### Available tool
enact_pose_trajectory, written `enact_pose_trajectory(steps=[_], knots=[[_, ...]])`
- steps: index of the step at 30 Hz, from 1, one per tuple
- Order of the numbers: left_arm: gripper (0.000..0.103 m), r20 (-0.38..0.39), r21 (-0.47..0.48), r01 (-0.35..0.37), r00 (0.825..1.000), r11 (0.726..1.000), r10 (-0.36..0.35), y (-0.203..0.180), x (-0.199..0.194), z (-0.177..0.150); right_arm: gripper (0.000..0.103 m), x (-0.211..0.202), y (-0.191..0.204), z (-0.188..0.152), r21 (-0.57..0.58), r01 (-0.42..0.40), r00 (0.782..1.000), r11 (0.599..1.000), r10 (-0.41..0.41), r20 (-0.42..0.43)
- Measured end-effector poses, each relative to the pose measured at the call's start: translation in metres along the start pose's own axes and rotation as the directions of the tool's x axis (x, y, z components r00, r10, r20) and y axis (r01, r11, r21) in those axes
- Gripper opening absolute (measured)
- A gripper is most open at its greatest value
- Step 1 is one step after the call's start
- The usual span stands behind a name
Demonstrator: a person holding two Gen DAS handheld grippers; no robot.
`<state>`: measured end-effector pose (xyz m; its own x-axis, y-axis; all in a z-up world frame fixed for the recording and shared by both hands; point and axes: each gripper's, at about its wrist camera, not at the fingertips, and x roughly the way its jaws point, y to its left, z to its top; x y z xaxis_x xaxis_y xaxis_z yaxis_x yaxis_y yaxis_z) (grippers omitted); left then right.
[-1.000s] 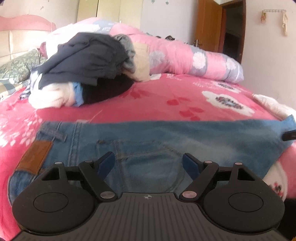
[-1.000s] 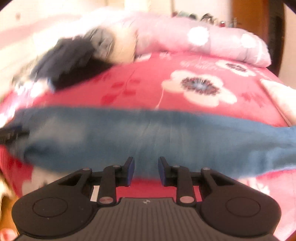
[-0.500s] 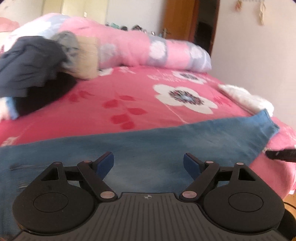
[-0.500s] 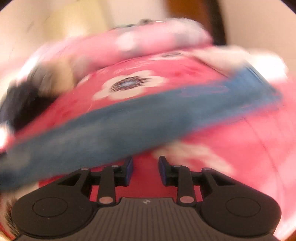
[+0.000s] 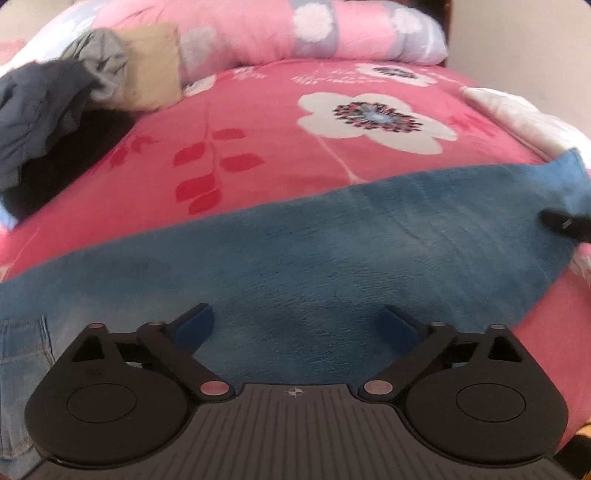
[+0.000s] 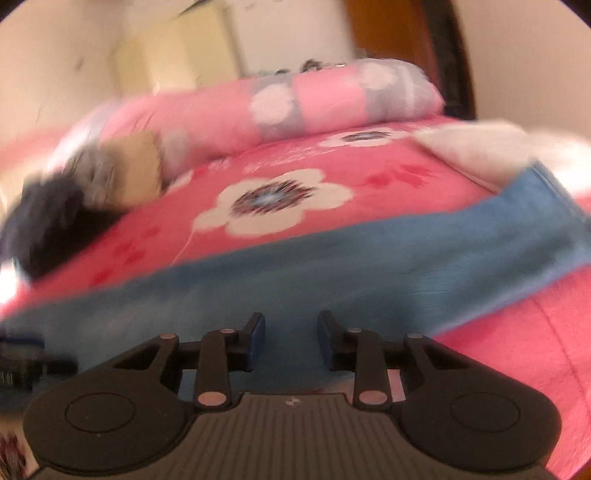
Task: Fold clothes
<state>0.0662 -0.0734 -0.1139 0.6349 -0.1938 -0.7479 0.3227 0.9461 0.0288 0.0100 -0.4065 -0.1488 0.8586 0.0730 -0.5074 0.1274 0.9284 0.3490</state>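
Looking through the left wrist: left gripper was spread wide, holding nothing, over jeans laid in a long band across the pink bed; heap of clothes behind looked unfolded. Right wrist, blurred: right gripper part-spread, empty, at the jeans' near edge. Lengthwise fold possibly done; cross folds left.

My left wrist view sits low and close over the jeans, facing the rolled quilt beyond the jaws. My blurred right view shares both, plus the clothes pile left.
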Motion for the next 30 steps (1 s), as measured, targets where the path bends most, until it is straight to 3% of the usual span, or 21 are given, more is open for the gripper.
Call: enact_pose_trajectory(steps=[4,8,12,15,21,30], knots=[[0.1,-0.01,-0.01,-0.024,1.0,1.0,0.024,-0.005,0.001,0.002,0.032,0.007,-0.068,0.028,0.166,0.153,0.986,0.974,-0.162,0.041],[0.101,-0.013,-0.01,-0.052,0.999,0.999,0.051,-0.01,0.001,0.003,0.034,-0.007,-0.121,0.043,0.372,0.218,0.962,0.902,-0.262,0.071],[0.103,-0.014,-0.013,-0.072,0.997,0.997,0.072,-0.013,0.001,0.004,0.04,-0.039,-0.133,0.04,0.489,0.145,0.967,0.86,-0.228,0.113],[0.103,-0.009,-0.012,-0.082,0.997,0.997,0.082,-0.015,0.001,0.003,0.042,-0.048,-0.135,0.034,0.534,0.128,0.981,0.836,-0.186,0.056],[0.103,-0.003,-0.011,-0.102,0.995,0.995,0.102,-0.018,0.0,0.003,0.043,-0.04,-0.137,0.03,0.544,0.168,0.986,0.822,-0.144,-0.087],[0.103,-0.002,-0.014,-0.113,0.994,0.994,0.113,-0.02,0.001,0.003,0.043,-0.024,-0.143,0.033,0.576,0.183,0.983,0.796,-0.145,-0.112]])
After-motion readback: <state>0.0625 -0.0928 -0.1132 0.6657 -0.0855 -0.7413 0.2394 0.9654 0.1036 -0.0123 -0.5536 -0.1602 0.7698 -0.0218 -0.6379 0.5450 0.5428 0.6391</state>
